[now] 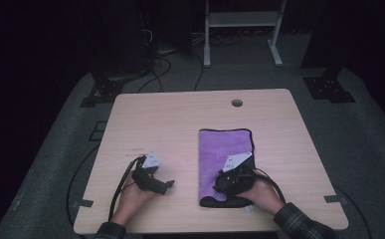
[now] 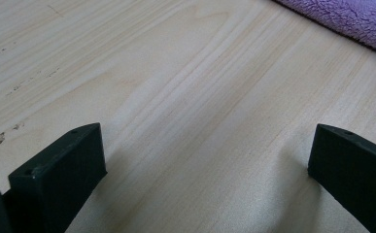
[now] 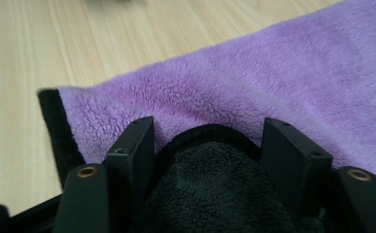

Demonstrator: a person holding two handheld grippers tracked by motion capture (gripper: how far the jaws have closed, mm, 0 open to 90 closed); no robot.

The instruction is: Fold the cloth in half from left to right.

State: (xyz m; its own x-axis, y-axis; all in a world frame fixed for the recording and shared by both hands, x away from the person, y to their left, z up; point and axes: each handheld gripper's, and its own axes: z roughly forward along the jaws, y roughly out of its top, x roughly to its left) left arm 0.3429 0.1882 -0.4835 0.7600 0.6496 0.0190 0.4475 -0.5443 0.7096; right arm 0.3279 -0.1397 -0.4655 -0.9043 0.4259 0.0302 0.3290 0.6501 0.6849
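On my table (image 1: pixel 180 114) the purple towel (image 1: pixel 219 149) lies folded at right. My right gripper (image 3: pixel 207 141) sits at its near end, jaws part-open with the black turned-up corner (image 3: pixel 210 179) between them. My left gripper (image 2: pixel 205 155) rests wide over bare wood, towel beside it

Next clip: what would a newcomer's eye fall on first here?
The purple towel, folded lengthwise on the right half of the pale wooden table, stands out against the dark room. At its near end the right gripper straddles a turned-up black fold of it. The left gripper rests open on bare wood beside the towel.
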